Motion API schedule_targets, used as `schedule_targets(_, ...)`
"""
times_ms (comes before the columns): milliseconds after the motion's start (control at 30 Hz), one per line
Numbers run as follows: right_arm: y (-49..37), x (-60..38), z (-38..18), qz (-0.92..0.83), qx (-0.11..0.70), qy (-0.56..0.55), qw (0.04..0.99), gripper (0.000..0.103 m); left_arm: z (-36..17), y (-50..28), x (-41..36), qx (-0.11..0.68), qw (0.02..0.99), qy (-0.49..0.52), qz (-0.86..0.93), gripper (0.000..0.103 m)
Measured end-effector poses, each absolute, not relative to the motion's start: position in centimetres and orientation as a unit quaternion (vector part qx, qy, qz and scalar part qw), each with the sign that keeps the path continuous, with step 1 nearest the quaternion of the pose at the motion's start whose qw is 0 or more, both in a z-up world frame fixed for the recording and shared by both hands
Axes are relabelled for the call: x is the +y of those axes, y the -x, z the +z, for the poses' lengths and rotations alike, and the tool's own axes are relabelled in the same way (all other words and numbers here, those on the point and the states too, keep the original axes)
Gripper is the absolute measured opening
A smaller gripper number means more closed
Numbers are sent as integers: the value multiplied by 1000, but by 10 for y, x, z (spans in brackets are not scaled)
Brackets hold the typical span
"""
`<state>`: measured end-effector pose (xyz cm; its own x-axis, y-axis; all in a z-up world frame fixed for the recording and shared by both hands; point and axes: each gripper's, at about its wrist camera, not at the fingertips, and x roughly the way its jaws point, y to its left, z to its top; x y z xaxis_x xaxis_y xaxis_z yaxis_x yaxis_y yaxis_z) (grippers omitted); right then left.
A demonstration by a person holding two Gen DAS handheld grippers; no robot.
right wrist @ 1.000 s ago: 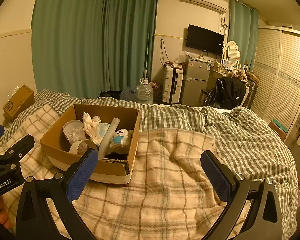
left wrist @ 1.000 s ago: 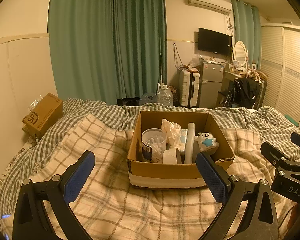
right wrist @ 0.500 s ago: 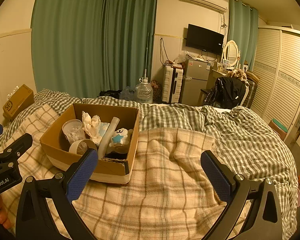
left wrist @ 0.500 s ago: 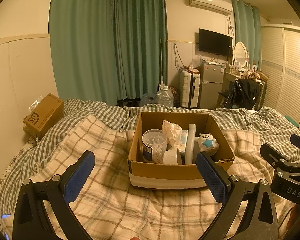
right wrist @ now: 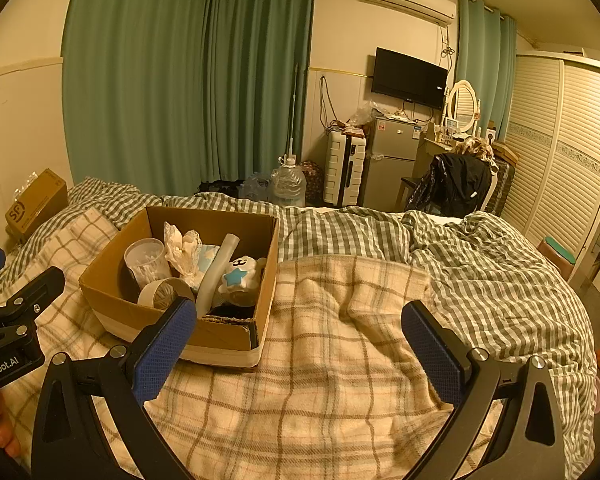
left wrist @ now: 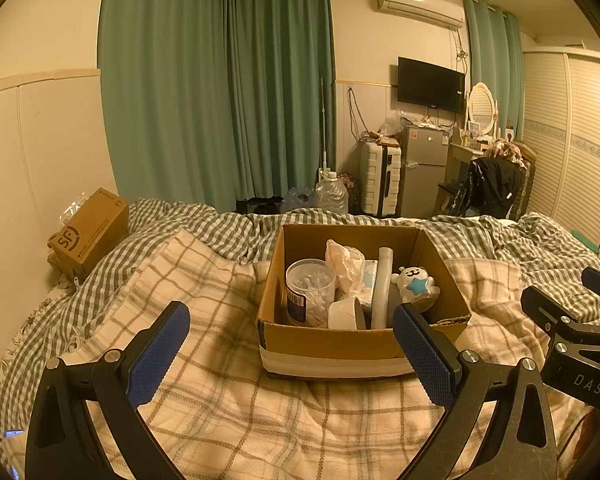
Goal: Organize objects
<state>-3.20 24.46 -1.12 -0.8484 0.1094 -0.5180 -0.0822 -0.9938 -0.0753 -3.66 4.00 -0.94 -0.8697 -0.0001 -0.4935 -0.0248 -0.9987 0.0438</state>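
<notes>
An open cardboard box (left wrist: 332, 346) (right wrist: 108, 300) sits on the plaid blanket on the bed. It holds a clear cotton-swab jar (left wrist: 310, 290) (right wrist: 146, 260), a white tape roll (left wrist: 346, 314) (right wrist: 162, 294), a white lace cloth (left wrist: 346, 262), a pale tube (left wrist: 382, 284) (right wrist: 218, 268) and a white plush toy with a blue star (left wrist: 414, 282) (right wrist: 240, 274). My left gripper (left wrist: 292, 364) is open and empty, in front of the box. My right gripper (right wrist: 296, 350) is open and empty, to the right of the box above the blanket.
A second cardboard box (left wrist: 90, 236) stands at the bed's left edge by the wall. The plaid blanket (right wrist: 340, 360) lies over a green checked duvet (right wrist: 480, 272). Beyond the bed are a water jug (right wrist: 288, 186), a suitcase, a small fridge and a chair.
Both grippers have barely moved; the left view shifted very slightly. Nothing was picked up or released.
</notes>
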Motion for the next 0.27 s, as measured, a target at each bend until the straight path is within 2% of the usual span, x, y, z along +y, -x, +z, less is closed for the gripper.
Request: schedule_targets(267,32,245,-13,961,-25,272,50,103,-10,35,41,31,5,253,967,103)
